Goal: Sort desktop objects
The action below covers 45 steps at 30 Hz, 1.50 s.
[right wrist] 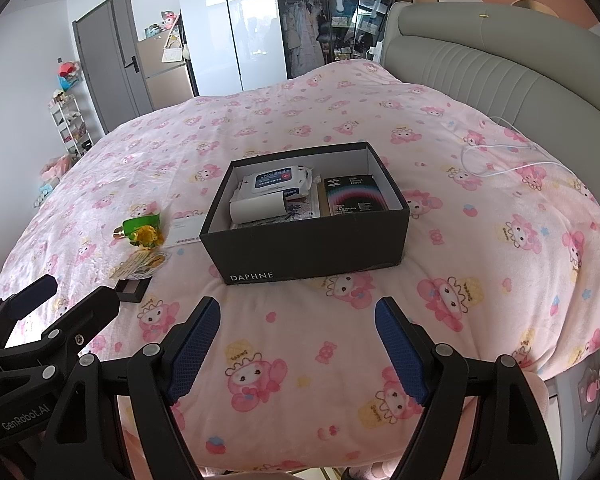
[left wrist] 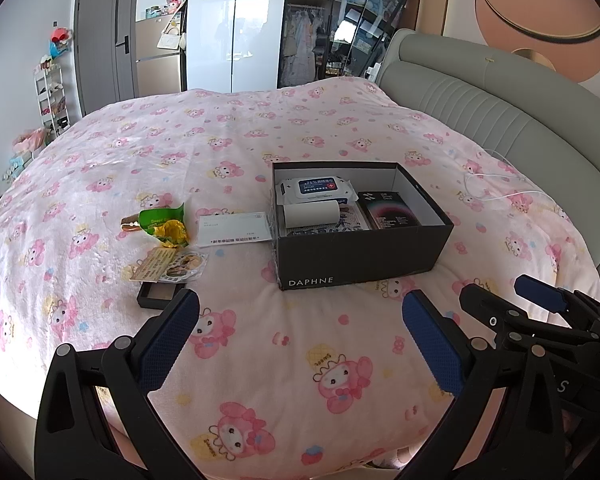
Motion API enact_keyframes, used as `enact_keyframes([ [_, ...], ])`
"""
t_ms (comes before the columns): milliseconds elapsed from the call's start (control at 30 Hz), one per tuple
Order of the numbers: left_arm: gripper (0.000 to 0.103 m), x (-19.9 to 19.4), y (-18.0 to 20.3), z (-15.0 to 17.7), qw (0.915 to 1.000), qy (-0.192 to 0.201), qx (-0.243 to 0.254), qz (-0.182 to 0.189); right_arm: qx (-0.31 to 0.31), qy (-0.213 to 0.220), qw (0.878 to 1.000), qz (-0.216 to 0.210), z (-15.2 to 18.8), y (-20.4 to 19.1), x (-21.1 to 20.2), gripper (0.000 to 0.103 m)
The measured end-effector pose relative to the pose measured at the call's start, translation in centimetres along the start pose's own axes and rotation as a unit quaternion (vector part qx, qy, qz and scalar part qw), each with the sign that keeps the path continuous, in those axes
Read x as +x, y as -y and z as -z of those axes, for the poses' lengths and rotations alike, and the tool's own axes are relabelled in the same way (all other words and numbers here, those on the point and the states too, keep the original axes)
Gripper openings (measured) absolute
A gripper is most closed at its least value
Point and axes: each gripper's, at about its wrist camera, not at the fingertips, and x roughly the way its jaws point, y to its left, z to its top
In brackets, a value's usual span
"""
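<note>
Home bedroom. Bed [left wrist: 260, 128] with pink cartoon-print blanket and padded grey headboard [left wrist: 500, 112]. Glass-fronted wardrobe [left wrist: 304, 40] of hanging clothes; grey door [left wrist: 100, 40].

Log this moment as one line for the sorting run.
left gripper open | right gripper open | black box partly filled | snack packet, cards outside box

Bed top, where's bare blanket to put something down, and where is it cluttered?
Bare blanket lies between the shoe box and both open grippers, right gripper and left gripper. More lies right of the box, up to the white cable. Left of the box it is crowded: envelope, green wrapper, cards.
</note>
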Motion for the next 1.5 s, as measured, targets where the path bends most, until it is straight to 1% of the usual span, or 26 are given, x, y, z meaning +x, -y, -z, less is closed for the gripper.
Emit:
enact_keyframes([
  [367, 0.102, 0.2, -0.7, 0.2, 1.0000, -0.002, -0.004, 0.003, 0.000, 0.002, 1.000, 0.000, 0.0, -0.2, 0.1, 0.078],
  [600, 0.102, 0.3, -1.2, 0.4, 1.0000, -0.004, -0.006, 0.003, -0.007, -0.006, 1.000, -0.002, 0.3, -0.8, 0.7, 0.078],
  [933, 0.102, 0.7, -3.0, 1.1, 0.9998, -0.010, -0.013, -0.011, -0.016, -0.017, 1.000, -0.004, 0.6, -1.8, 1.6, 0.078],
  [1267, 0.102, 0.7, -6.6, 1.4, 0.9988, -0.013, -0.040, -0.027, -0.056, -0.014, 0.998, -0.010, 0.1, -5.6, 2.4, 0.078],
  [1367, 0.102, 0.7, -7.9, 1.6, 0.9980, -0.013, -0.050, -0.038, -0.066, -0.021, 0.997, -0.015, -0.3, -6.7, 3.1, 0.078],
  [1500, 0.102, 1.0, -10.3, 2.1, 0.9961, -0.019, -0.073, -0.047, -0.099, -0.023, 0.995, -0.022, -0.7, -9.1, 4.1, 0.078],
])
